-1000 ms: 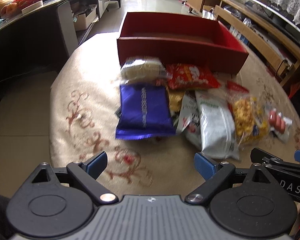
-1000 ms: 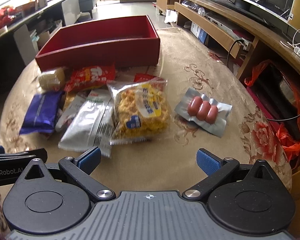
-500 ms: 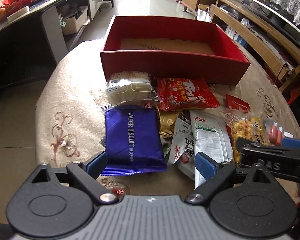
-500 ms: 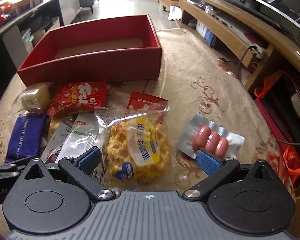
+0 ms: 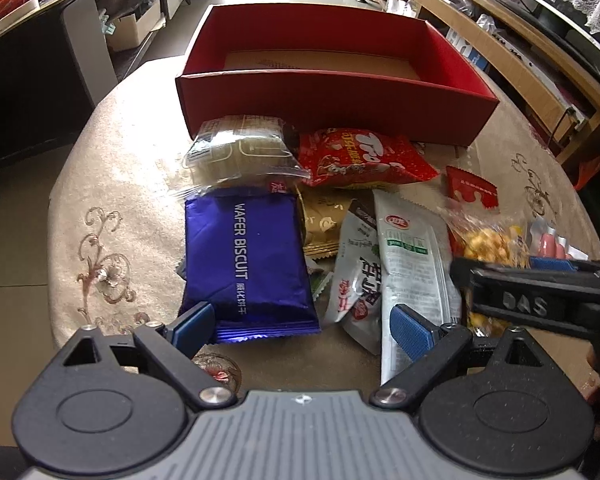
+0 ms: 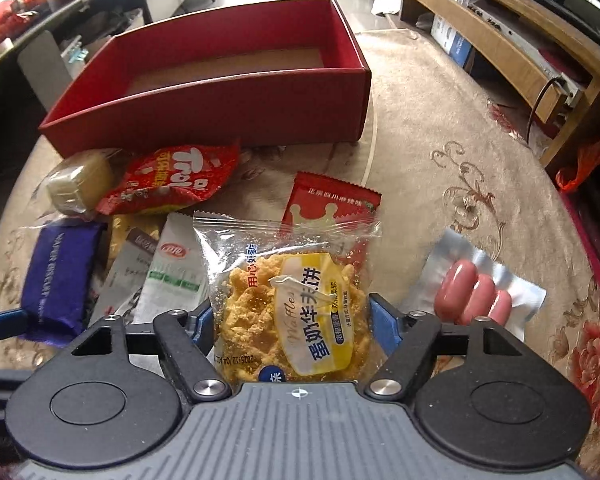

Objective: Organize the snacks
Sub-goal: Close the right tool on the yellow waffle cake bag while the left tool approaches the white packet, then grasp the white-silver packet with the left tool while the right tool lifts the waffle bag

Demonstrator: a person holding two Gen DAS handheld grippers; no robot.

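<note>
A red box (image 5: 332,96) stands open at the far side of the table; it also shows in the right wrist view (image 6: 220,104). Snack packs lie in front of it. My left gripper (image 5: 300,326) is open at the near edge of a purple wafer biscuit pack (image 5: 248,256). My right gripper (image 6: 292,320) has closed in on both sides of a clear yellow waffle pack (image 6: 296,300), which lies between its blue pads. It also shows at the right in the left wrist view (image 5: 540,292).
A red Trolli bag (image 5: 360,156), a clear bag of pale biscuits (image 5: 244,152), white-green sachets (image 5: 408,256), a small red sachet (image 6: 332,204) and a foil pack of sausages (image 6: 476,292) lie on the beige patterned tablecloth (image 6: 480,184). Shelves and counters surround the table.
Both grippers moved forward and down toward the snacks. The right gripper's jaws narrowed around the waffle pack. The left gripper reached the near edge of the purple pack.
</note>
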